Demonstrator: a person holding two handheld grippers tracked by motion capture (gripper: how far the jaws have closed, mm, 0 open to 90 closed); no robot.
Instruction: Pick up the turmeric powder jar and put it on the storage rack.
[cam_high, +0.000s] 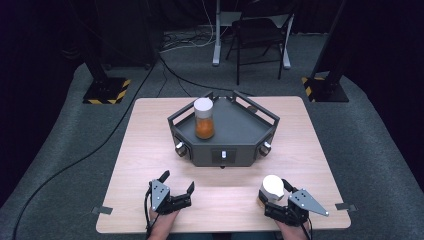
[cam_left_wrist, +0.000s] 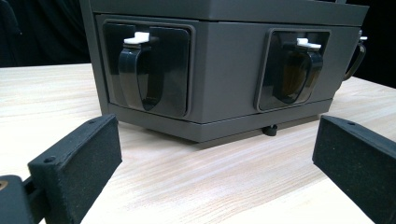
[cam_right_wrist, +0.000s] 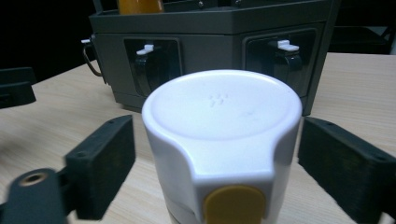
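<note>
Right gripper view: yellow button recorded on white-lidded jar between right gripper jaws, contact unclear; left gripper jaws apart, empty.

A lidded jar stands in the left part of the tray, which sits mid-table. Before the tray, near the table's front edge — a second capped jar at the right, between the right gripper jaws, and the left gripper well apart at the left.
</note>
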